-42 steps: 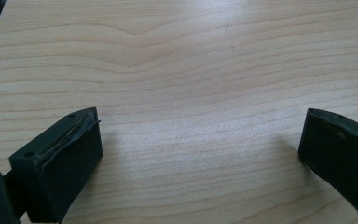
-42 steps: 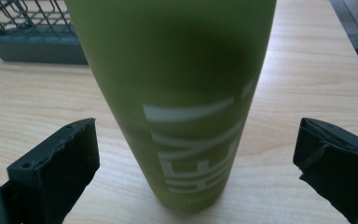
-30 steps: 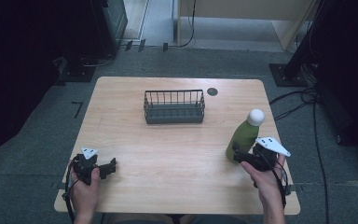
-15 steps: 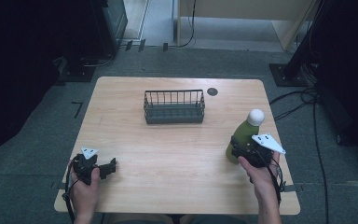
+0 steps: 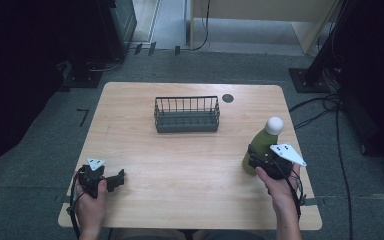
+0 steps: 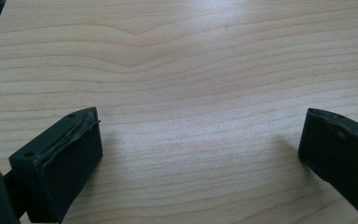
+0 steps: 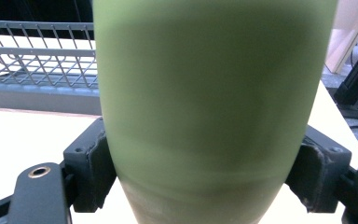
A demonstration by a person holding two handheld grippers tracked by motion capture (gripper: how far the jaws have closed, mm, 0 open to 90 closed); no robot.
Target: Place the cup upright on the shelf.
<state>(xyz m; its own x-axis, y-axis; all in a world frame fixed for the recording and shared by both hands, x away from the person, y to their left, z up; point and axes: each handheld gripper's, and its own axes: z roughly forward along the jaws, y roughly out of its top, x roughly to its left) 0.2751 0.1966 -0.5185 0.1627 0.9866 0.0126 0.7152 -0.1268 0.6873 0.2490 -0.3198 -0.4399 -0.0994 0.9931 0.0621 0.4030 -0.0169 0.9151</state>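
The right gripper [image 5: 254,159] is pinching the green bottle [image 5: 261,145] between its jaws, unlifted; the left gripper [image 6: 200,154] is idling spread, the wire basket [image 5: 186,114] waiting beyond.

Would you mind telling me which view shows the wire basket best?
The high view: the whole wire basket shows there, standing mid-table with nothing in front of it. The right gripper view catches just part of it, at the left behind the green bottle.

A small dark round mark [image 5: 228,98] sits on the wooden table [image 5: 190,165] near its far edge.
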